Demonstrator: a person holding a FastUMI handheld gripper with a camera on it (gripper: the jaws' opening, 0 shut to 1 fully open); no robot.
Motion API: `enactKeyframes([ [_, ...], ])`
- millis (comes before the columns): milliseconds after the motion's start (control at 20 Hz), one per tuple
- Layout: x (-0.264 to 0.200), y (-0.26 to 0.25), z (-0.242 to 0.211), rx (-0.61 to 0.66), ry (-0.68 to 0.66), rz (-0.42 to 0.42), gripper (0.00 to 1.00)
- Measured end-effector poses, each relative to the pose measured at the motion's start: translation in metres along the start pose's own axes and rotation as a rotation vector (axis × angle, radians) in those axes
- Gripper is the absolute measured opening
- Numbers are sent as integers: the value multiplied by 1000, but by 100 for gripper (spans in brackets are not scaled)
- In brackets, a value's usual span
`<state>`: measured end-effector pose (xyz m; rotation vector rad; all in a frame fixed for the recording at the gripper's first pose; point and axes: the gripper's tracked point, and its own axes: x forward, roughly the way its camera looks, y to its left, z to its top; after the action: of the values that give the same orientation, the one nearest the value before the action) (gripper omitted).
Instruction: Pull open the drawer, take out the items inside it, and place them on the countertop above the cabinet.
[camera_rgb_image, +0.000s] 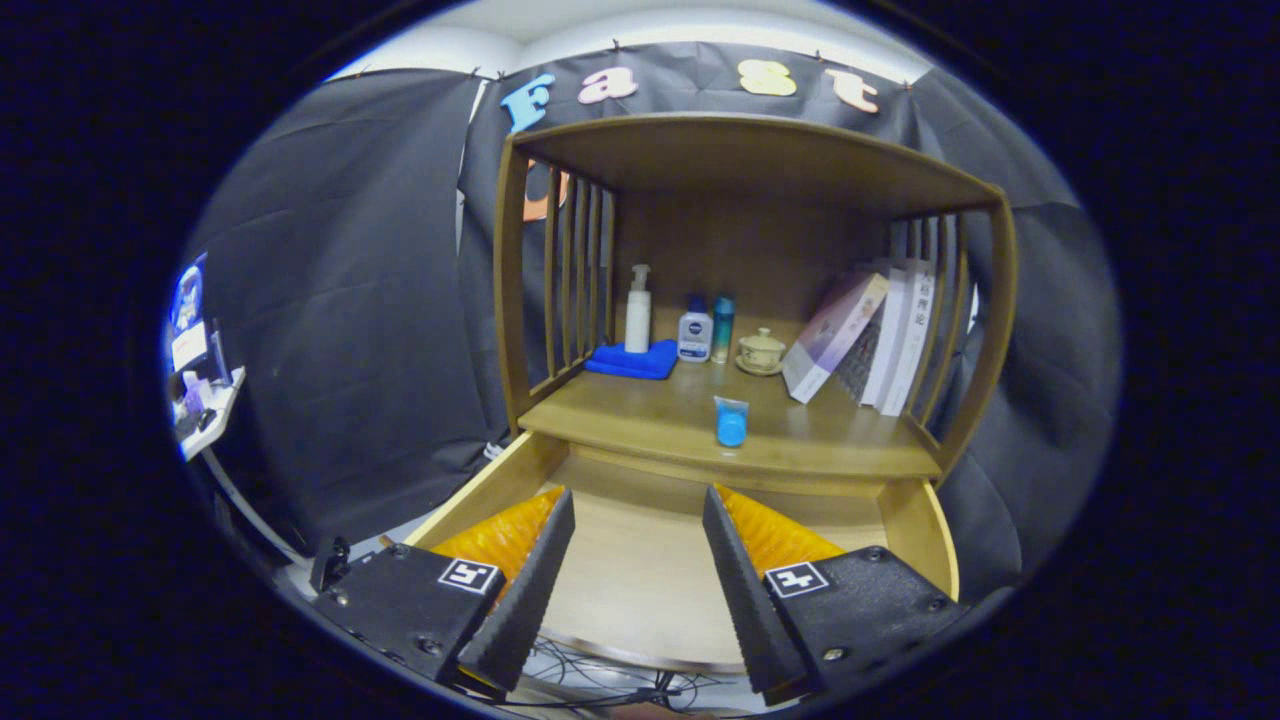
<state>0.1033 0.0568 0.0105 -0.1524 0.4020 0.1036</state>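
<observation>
The wooden cabinet's drawer (905, 520) stands pulled out towards me, its pale floor bare between and beyond my fingers. My gripper (638, 500) hovers open over the drawer with nothing between its fingers. On the countertop (830, 450) just above the drawer's back edge lies a small blue item in a clear wrapper (731, 421), straight ahead beyond my fingertips.
Further back on the countertop stand a white pump bottle (638, 312) on a folded blue cloth (633, 360), two small bottles (696, 335), a lidded ceramic cup (761, 351) and several leaning books (870, 335). Slatted side rails (572, 280) and a top shelf (760, 150) enclose this space.
</observation>
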Motion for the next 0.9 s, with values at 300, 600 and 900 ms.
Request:
enactKeyframes([
  [300,-32,-6,-39,32,-139,-61,83],
  [600,-50,-15,-81,60,-209,-127,100],
  [900,-44,-14,-143,63,-171,-149,100],
])
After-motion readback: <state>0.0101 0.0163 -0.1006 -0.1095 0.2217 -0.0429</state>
